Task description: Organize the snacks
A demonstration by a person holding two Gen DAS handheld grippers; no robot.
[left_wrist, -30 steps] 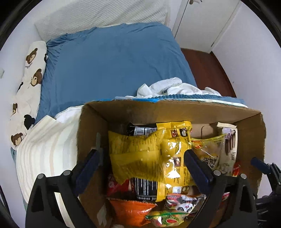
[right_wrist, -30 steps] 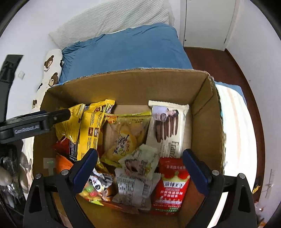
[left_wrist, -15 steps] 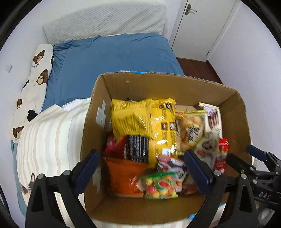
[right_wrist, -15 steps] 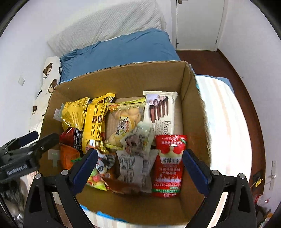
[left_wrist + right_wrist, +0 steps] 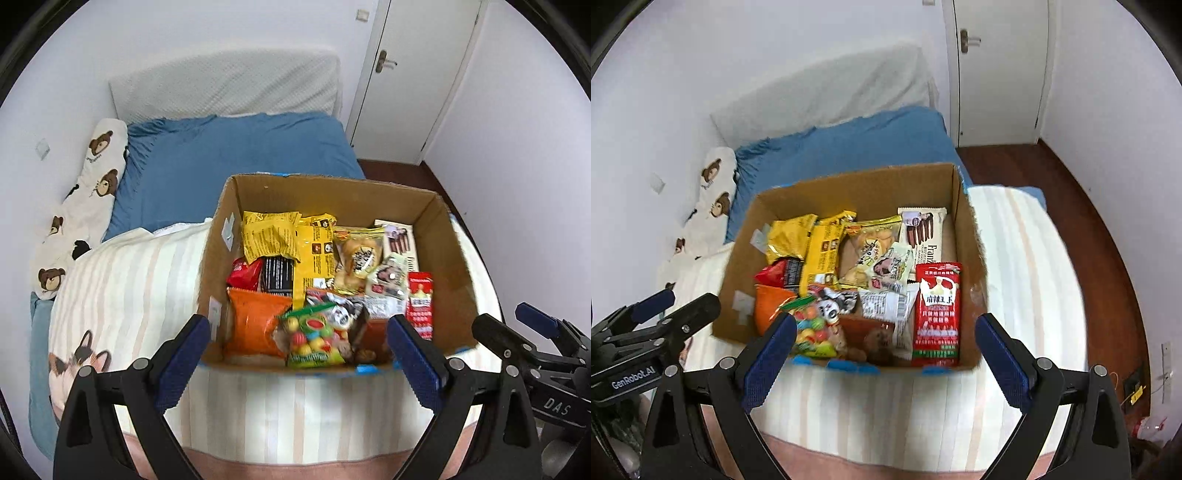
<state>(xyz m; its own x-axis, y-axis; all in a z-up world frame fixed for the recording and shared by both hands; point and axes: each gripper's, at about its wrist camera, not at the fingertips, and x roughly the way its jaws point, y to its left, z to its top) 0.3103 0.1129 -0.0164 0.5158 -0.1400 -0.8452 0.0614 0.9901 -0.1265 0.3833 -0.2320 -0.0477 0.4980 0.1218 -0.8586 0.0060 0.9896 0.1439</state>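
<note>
An open cardboard box [image 5: 439,229] full of snack packets stands on a striped blanket on the bed; it also shows in the right wrist view [image 5: 964,221]. Inside lie yellow bags [image 5: 269,236], an orange bag [image 5: 255,317], a candy bag [image 5: 314,336], a red packet [image 5: 938,310] and a chocolate biscuit pack [image 5: 923,229]. My left gripper [image 5: 299,354] is open and empty, above the box's near edge. My right gripper [image 5: 886,354] is open and empty, also above the near edge.
The striped blanket [image 5: 122,295] covers the near bed, a blue sheet [image 5: 229,155] and a bear-print pillow [image 5: 85,206] lie beyond. A white door [image 5: 1001,74] and wood floor [image 5: 1078,192] are at the right. Each gripper shows at the other view's edge.
Both grippers have pulled back and up from inside the box, so the whole box now shows below them. Both stay open and empty.
</note>
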